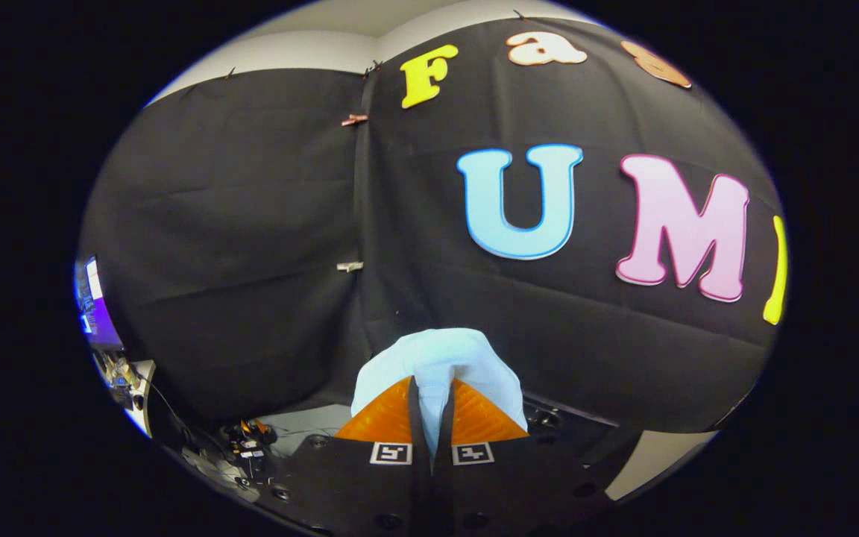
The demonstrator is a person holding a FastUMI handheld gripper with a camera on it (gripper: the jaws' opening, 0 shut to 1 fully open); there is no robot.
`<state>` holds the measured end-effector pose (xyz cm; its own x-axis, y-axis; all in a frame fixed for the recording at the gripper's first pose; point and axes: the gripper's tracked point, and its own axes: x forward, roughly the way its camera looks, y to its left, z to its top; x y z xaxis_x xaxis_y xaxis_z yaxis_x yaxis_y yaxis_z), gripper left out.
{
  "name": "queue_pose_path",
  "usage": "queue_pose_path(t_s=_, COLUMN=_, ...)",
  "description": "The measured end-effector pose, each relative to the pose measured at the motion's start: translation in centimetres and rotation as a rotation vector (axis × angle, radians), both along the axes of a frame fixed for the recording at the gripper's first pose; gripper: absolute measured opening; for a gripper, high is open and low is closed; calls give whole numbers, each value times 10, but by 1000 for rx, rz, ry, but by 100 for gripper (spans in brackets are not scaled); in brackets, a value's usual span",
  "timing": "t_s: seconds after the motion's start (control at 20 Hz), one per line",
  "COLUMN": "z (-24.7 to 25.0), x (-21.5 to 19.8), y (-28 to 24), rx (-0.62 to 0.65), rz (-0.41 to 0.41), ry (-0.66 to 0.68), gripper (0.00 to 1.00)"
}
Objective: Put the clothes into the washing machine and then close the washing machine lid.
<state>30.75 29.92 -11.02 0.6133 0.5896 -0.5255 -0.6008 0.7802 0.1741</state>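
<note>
A bunched piece of pale blue-white clothing [437, 362] is pinched between my two fingers and bulges out above and to both sides of them. My gripper [432, 403] is shut on it, the jaws nearly touching with only a thin fold of cloth between. The garment is held up in the air in front of the booth's black cloth wall [250, 246]. The lower part of the garment is hidden behind my fingers.
Below the fingers to the left lies a pale surface [303, 421] with cables and small dark gear [247, 440]. A lit screen [94, 306] and a cluttered desk edge [127, 377] stand beyond the wall's left side.
</note>
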Motion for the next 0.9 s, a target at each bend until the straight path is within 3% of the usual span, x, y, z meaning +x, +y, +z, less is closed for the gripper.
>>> queue_pose_path(t_s=0.45, z=-129, x=-8, y=29, rx=-26, rz=113, ry=170, gripper=5)
queue_pose_path(t_s=0.6, z=-162, x=-8, y=29, rx=-96, rz=117, ry=239, gripper=5)
queue_pose_path(t_s=0.9, z=-198, x=-33, y=27, rx=-221, rz=208, ry=270, gripper=5)
